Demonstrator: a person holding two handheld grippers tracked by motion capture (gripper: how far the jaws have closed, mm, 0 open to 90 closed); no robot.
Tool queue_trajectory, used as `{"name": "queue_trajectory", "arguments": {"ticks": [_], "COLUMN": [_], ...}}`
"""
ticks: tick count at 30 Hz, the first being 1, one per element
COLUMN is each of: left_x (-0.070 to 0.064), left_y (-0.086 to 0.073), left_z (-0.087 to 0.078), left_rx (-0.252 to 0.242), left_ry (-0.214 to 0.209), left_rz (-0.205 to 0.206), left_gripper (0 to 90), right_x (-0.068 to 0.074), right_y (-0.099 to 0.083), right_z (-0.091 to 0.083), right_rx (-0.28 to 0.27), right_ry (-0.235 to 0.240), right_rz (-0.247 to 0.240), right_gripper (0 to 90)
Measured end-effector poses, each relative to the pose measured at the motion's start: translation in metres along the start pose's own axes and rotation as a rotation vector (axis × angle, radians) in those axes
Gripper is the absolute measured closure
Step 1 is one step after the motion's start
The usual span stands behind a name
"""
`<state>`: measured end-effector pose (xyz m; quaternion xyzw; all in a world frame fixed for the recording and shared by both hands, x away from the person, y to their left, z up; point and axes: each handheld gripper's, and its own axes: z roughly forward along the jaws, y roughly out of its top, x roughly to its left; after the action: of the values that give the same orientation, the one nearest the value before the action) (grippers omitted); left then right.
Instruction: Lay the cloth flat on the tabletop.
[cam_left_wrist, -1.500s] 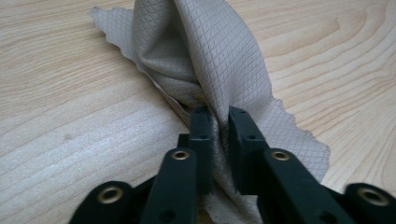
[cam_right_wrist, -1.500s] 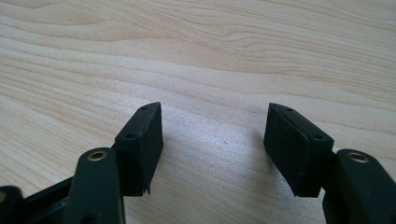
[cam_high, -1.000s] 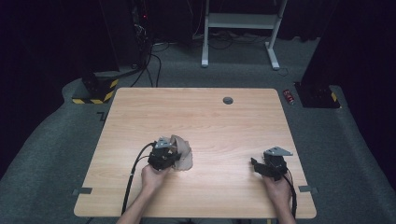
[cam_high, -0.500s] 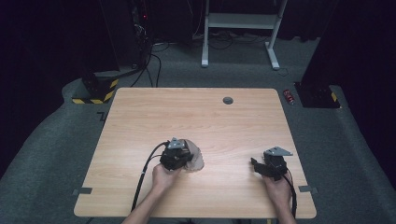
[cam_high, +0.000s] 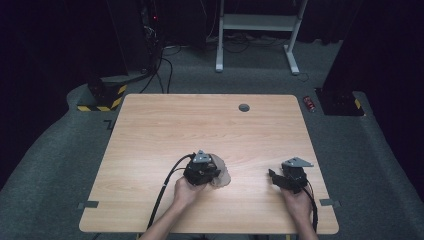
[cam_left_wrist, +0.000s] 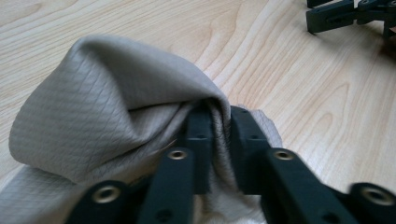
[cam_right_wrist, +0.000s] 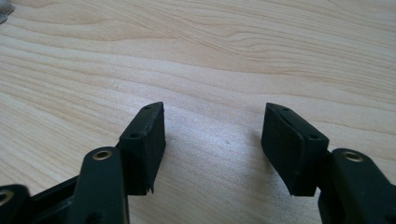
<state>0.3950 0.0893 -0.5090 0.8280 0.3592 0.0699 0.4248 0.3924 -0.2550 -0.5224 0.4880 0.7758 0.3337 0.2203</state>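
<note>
A beige quilted cloth (cam_left_wrist: 107, 93) lies bunched on the wooden table (cam_high: 200, 125), a little front of centre in the high view (cam_high: 221, 174). My left gripper (cam_left_wrist: 220, 119) is shut on a fold of it, the fabric pinched between both jaws; from above the gripper (cam_high: 212, 174) sits over the cloth's left part. My right gripper (cam_right_wrist: 212, 126) stands open low over bare wood, nothing between its jaws. In the high view it (cam_high: 274, 176) rests near the table's front right, pointing left. The left gripper view catches the right gripper (cam_left_wrist: 345, 14) at the top right corner.
A small dark round grommet (cam_high: 244, 107) sits near the table's far edge. Beyond the table are a white frame's legs (cam_high: 255, 35), cables and a yellow-black striped block (cam_high: 102, 97) on the grey floor. A tape strip (cam_high: 88, 204) marks the front left edge.
My left gripper has dragged the cloth to the right along the table, toward the right gripper. The right gripper has stayed where it was.
</note>
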Motion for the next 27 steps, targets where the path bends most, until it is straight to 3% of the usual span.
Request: {"name": "queue_trajectory", "arguments": {"ticks": [6,9,10,12,14,18,27], "left_x": [-0.001,0.000,0.002,0.006,0.009,0.010,0.007], "left_y": [0.000,0.000,-0.001,-0.004,-0.007,-0.012,-0.015], "left_z": [-0.022,-0.029,-0.035,-0.038,-0.039,-0.037,-0.027], "left_rx": [-0.016,-0.025,-0.021,-0.022,-0.021,-0.004,0.040], "left_ry": [0.026,0.035,0.062,0.081,0.088,0.095,0.145], "left_rz": [-0.012,-0.013,-0.014,-0.029,-0.055,-0.055,-0.024], "left_gripper": [58.4,56.9,56.8,56.9,57.3,57.7,61.3], "right_x": [0.002,0.004,0.010,0.019,0.031,0.056,0.094], "right_y": [0.002,0.003,0.005,0.008,0.013,0.021,0.036], "right_z": [-0.001,-0.002,-0.002,-0.002,-0.001,0.004,0.013], "right_rx": [0.010,0.020,0.010,-0.006,-0.015,-0.027,-0.032], "right_ry": [-0.021,-0.001,0.042,0.084,0.127,0.210,0.311], "right_rz": [0.027,0.052,0.065,0.038,0.009,-0.040,-0.108], "right_gripper": [52.2,54.6,57.4,59.8,62.0,64.8,67.1]}}
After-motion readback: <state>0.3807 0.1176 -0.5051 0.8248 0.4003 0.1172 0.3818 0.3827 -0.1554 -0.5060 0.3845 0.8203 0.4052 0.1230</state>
